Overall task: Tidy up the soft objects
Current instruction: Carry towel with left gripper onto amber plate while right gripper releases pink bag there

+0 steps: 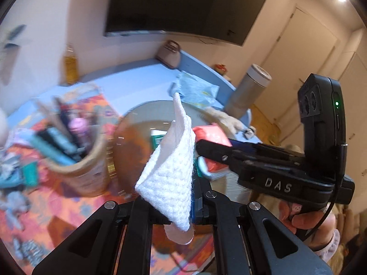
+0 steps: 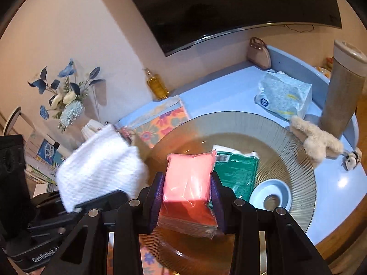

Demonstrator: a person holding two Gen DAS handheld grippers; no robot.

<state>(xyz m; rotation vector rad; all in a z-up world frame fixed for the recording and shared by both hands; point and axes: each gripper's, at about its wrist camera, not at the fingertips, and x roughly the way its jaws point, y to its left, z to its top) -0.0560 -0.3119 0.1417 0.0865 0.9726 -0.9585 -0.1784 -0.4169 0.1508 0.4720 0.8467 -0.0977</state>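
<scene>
Tilting downward over the ribbed glass plate (image 2: pixel 286 137), the right gripper (image 2: pixel 187 197) clamps a pink tissue pack (image 2: pixel 189 176) between its pads. Just to its left, the left gripper (image 1: pixel 183 197) pinches a folded white cloth (image 1: pixel 170 160) that stands up from its clenched jaws.

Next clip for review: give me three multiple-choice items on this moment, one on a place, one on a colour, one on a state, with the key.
1. Where does the green packet lie?
A. in the ribbed glass bowl
B. beside the soap bottle
C. in the woven basket

2. What colour is the packet in the right gripper?
A. blue
B. pink
C. yellow

3. How is the left gripper?
A. open, empty
B. shut on the white cloth
C. shut on the plush toy

Key: 1 A, it rests inside the bowl; 2 B, the pink packet sits between the fingers; 3 B, the cloth is pinched and hanging.
</scene>
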